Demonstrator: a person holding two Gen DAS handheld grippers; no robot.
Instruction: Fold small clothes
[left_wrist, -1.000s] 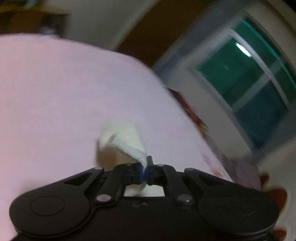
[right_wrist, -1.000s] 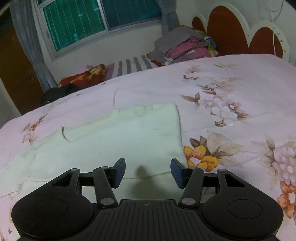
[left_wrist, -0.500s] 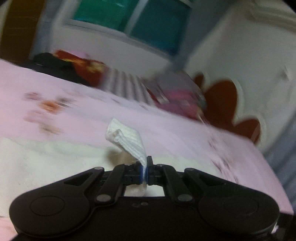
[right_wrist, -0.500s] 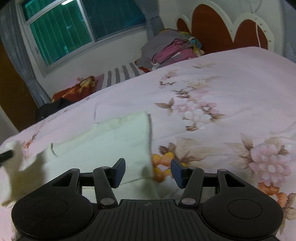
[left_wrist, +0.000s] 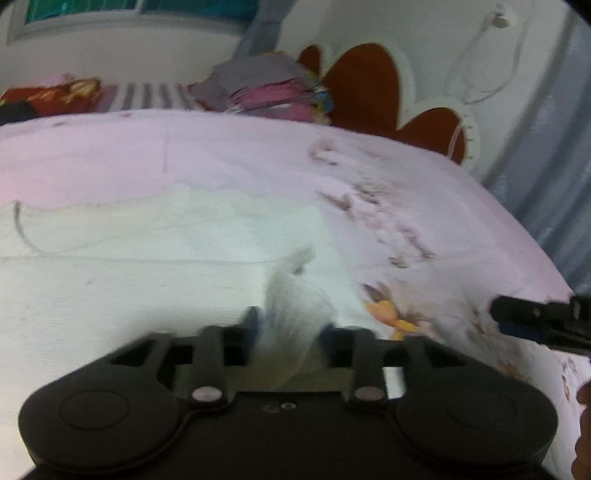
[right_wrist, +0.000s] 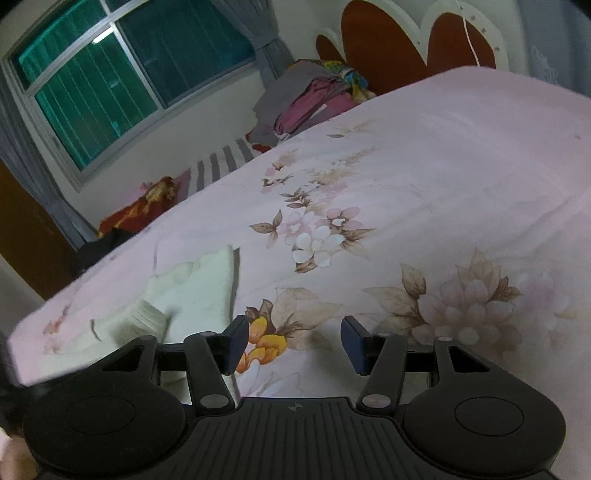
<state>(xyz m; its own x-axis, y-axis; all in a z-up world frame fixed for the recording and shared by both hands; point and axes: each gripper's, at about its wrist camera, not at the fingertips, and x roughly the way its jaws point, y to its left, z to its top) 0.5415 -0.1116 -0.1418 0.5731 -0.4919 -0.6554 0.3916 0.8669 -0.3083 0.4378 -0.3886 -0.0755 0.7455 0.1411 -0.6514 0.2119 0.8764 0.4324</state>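
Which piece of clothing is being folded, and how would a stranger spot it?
Start at the pink floral bedsheet covering the bed. On its near side, toward the window, lies a flat white garment, with one corner lifted between the fingers of the left gripper. It is plain white and spread out alone, unlike the grey and pink clothes pile by the headboard.

The left wrist view sits low and close over the white garment (left_wrist: 155, 266) on the pink floral bedsheet (left_wrist: 424, 206), facing the scalloped headboard (left_wrist: 365, 81) and, though blurred, seemingly level. The right wrist view is tilted and a little farther back, looking across the bedsheet (right_wrist: 424, 177) toward the window (right_wrist: 122, 70). Both share the garment (right_wrist: 207, 291), the headboard (right_wrist: 384, 40), the clothes pile (left_wrist: 266, 92) (right_wrist: 306, 99) and the orange flower print (left_wrist: 391, 315) (right_wrist: 262, 345).
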